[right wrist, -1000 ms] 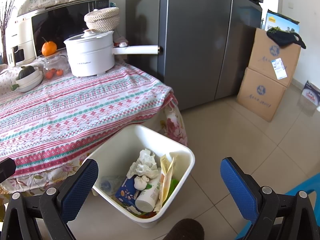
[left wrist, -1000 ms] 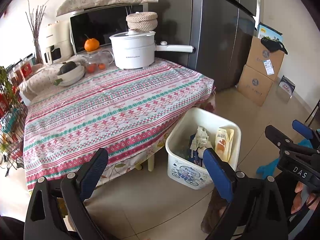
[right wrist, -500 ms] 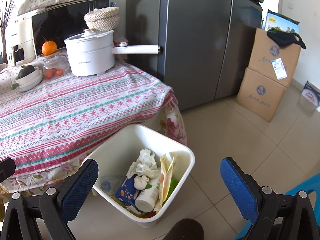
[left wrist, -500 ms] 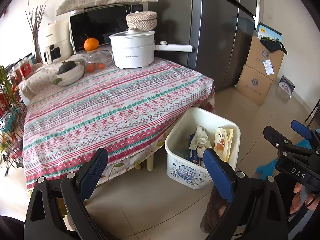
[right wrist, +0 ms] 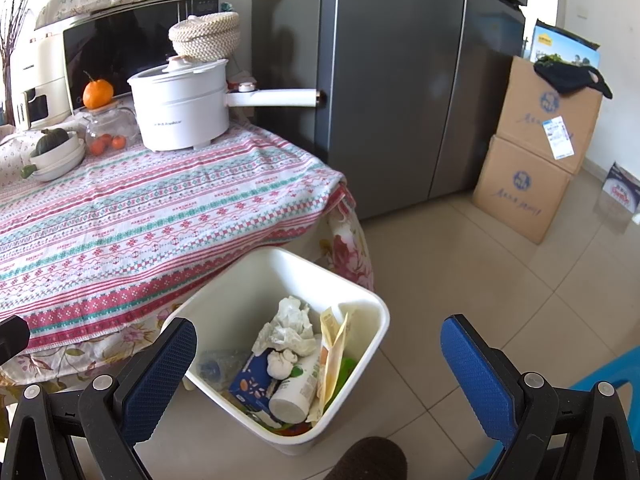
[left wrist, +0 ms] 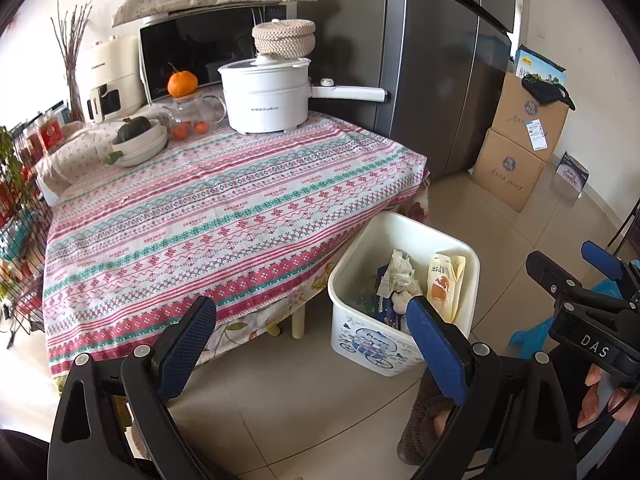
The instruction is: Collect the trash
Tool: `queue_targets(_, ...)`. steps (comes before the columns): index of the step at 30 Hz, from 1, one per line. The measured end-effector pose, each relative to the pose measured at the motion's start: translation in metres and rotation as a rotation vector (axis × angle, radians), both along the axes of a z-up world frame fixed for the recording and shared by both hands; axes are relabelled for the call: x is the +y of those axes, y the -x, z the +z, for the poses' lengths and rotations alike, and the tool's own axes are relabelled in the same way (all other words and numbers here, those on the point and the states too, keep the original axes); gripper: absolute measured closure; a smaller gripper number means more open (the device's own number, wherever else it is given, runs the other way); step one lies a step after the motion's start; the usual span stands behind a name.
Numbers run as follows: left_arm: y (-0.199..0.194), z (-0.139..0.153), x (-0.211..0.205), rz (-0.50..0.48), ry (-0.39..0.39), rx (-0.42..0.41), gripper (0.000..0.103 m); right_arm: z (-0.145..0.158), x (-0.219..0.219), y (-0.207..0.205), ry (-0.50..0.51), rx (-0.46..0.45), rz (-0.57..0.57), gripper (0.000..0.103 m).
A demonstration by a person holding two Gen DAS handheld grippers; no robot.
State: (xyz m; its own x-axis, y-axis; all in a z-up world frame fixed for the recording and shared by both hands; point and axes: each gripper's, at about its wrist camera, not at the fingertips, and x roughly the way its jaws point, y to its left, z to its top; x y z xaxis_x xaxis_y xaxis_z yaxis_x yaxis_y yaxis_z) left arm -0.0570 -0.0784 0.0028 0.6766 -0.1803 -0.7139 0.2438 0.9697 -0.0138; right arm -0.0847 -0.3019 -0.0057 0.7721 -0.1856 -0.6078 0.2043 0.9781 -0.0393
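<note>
A white plastic bin (left wrist: 466, 264) (right wrist: 372, 332) stands on the tiled floor by the table's corner. Inside lie crumpled paper (right wrist: 290, 326), a blue carton (right wrist: 250, 388), a white bottle (right wrist: 294, 394) and a yellow pouch (left wrist: 442, 286) (right wrist: 332, 354). My left gripper (left wrist: 310, 326) hangs open in front of the table edge and the bin, nothing between its fingers. My right gripper (right wrist: 318, 346) is open too, above the near side of the bin. It also shows in the left wrist view as a black frame with blue pads (left wrist: 600, 258) at far right, held by a hand (left wrist: 604, 398).
The table (left wrist: 208, 216) wears a patterned cloth and carries a white pot (left wrist: 266, 98), a glass teapot (left wrist: 192, 118), bowls with a squash (left wrist: 138, 140) and an orange (left wrist: 182, 84). A grey fridge (right wrist: 400, 80) and stacked cardboard boxes (right wrist: 532, 160) stand behind. A blue plastic stool (right wrist: 600, 384) is at right.
</note>
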Motion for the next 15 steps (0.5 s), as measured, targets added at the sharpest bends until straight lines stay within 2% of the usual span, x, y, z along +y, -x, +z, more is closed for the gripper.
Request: queue_targets(15,-0.0018,-0.003,0.0024,0.009,0.009,0.019,0.006,-0.0015,-0.0004,-0.0004,-0.001,-0.001,-0.001,0.002)
